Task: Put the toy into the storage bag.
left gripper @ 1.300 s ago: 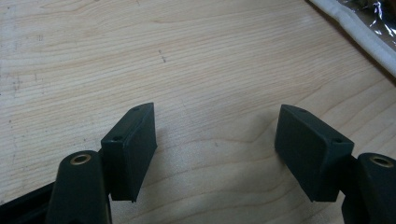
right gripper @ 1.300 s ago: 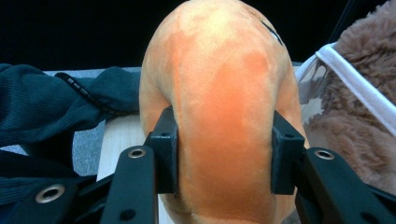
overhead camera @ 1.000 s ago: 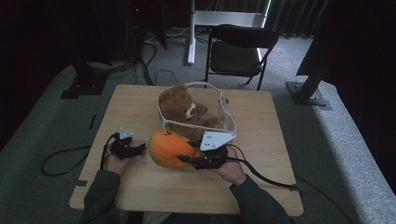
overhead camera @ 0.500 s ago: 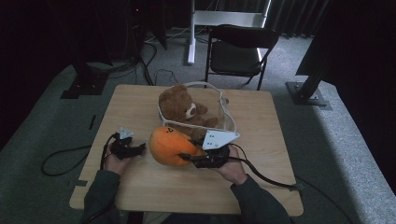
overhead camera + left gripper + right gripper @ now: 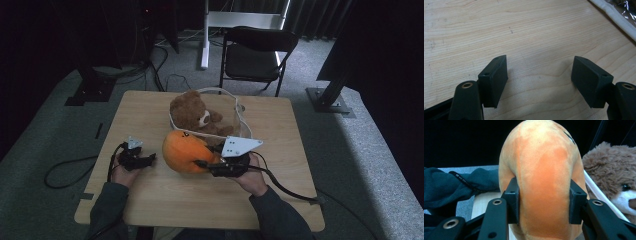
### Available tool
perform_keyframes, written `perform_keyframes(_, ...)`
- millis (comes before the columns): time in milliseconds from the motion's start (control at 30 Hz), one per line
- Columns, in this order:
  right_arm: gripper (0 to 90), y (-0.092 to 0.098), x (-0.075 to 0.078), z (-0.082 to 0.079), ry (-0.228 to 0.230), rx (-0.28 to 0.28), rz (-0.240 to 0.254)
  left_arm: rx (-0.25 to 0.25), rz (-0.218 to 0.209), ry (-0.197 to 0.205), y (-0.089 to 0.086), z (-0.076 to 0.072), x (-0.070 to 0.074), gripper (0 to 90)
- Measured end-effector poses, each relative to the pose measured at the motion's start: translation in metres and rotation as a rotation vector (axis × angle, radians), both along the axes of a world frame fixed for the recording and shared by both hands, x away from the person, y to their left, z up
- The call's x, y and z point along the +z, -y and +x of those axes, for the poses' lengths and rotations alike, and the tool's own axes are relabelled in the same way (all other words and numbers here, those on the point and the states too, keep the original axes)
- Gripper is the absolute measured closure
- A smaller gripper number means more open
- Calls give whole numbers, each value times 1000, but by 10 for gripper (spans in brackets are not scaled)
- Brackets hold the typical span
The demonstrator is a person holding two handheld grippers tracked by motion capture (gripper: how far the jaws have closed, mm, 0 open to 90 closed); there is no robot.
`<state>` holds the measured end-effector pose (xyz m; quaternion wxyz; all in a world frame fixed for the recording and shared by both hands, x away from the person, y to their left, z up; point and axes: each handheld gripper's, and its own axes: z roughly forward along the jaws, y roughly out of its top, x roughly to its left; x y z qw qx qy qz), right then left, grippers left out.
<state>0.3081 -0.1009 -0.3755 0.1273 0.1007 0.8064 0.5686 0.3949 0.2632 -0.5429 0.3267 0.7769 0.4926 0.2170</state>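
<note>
An orange plush toy [image 5: 184,151] hangs just above the wooden table [image 5: 150,120], in front of a clear basket [image 5: 240,112]. My right gripper [image 5: 205,157] is shut on the orange plush [image 5: 541,180]; both pads [image 5: 512,200] press into its sides. A brown teddy bear [image 5: 192,112] sits inside the basket, and the bear [image 5: 609,172] also shows to the right of the plush. My left gripper [image 5: 150,159] rests low at the table's left with its jaws wide apart; the left gripper [image 5: 539,82] has only bare wood between its pads.
A white padded basket rim [image 5: 614,18] crosses the top right of the left gripper view. A black folding chair [image 5: 255,52] stands behind the table. Cables trail off the table's left and right sides. A dark sleeve [image 5: 451,187] lies at left beyond the plush.
The orange plush and my right gripper have shifted slightly; the left gripper has stayed where it was.
</note>
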Motion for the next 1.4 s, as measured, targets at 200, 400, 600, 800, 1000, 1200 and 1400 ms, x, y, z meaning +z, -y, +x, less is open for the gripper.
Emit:
perform_keyframes(200,552,3,3,1,7,-2,14,1,-1,2,0,0,0,300)
perform_keyframes(400,552,6,8,1,13,-10,25,1,-1,2,0,0,0,300)
perform_keyframes(600,552,7,14,2,25,-17,31,0,0,2,0,0,0,300)
perform_keyframes(800,552,9,16,4,27,-27,40,0,0,2,0,0,0,300)
perform_keyframes(1000,552,12,21,4,34,-36,53,1,-1,2,0,0,0,300)
perform_keyframes(1200,551,14,26,4,46,-45,60,1,-1,2,0,0,0,300)
perform_keyframes(1400,552,18,32,7,61,-63,75,0,-1,2,0,0,0,300)
